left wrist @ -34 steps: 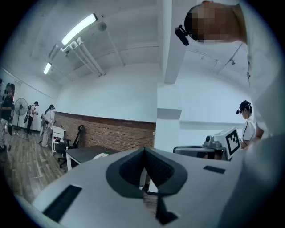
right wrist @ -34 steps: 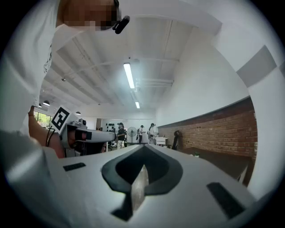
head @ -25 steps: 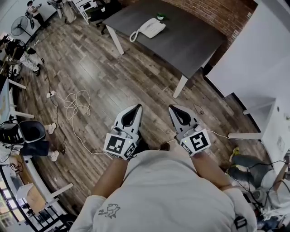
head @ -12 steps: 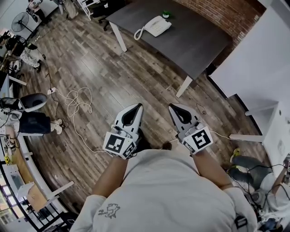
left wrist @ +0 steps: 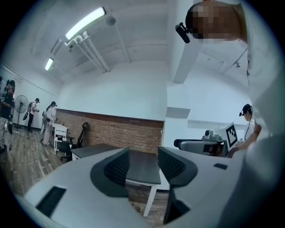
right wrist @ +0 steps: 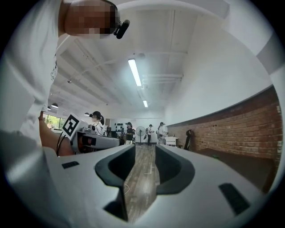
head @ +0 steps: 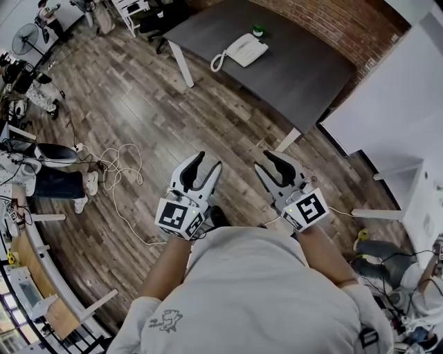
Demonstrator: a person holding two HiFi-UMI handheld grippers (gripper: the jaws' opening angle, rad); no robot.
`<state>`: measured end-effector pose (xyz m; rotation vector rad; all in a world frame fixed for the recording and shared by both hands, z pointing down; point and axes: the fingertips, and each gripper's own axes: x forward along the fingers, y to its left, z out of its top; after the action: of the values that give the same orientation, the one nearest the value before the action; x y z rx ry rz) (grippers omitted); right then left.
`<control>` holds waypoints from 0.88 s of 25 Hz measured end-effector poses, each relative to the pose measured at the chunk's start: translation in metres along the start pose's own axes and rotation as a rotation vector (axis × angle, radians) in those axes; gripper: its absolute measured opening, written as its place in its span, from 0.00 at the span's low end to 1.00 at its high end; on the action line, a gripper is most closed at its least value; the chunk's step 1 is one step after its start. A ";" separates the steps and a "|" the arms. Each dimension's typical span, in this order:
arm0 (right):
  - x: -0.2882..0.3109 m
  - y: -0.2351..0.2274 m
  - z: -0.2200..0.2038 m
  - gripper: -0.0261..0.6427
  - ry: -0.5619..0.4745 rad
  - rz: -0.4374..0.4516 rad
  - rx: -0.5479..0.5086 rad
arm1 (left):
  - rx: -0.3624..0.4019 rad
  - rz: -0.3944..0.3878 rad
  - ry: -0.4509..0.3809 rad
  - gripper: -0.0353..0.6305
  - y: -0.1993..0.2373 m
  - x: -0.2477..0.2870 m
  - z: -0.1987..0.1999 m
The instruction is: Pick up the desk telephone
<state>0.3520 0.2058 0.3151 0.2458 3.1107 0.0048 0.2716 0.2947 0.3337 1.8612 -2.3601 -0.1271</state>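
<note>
The white desk telephone (head: 243,50) with its coiled cord lies on the dark grey table (head: 304,69) at the top of the head view, far ahead of both grippers. My left gripper (head: 208,162) and right gripper (head: 265,160) are held side by side over the wood floor, pointing level. Their jaws are opening and nothing is between them. In the left gripper view the left gripper (left wrist: 143,155) faces the table (left wrist: 142,165); the phone is hidden there. The right gripper (right wrist: 144,153) looks down the room.
A small green object (head: 257,30) sits on the table behind the phone. A white cable (head: 118,162) loops on the floor at left, near a seated person's legs (head: 59,183). White desks (head: 415,193) stand at right, and a brick wall (head: 346,21) runs behind the table.
Both grippers' jaws have gone from shut to parted. The person has stepped toward the table, so the phone and table sit lower and further right in the head view.
</note>
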 end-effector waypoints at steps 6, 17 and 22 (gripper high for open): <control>0.045 0.002 0.004 0.29 -0.018 -0.083 -0.038 | 0.005 -0.032 -0.010 0.43 0.056 -0.008 0.013; 0.123 0.016 -0.007 0.32 0.011 -0.095 -0.067 | -0.004 -0.041 -0.011 0.44 0.143 -0.020 0.014; 0.144 0.005 -0.020 0.32 0.029 -0.086 -0.026 | -0.009 -0.043 -0.002 0.45 0.158 -0.009 0.013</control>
<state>0.2105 0.2335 0.3321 0.1120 3.1451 0.0482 0.1196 0.3406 0.3442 1.9099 -2.3173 -0.1434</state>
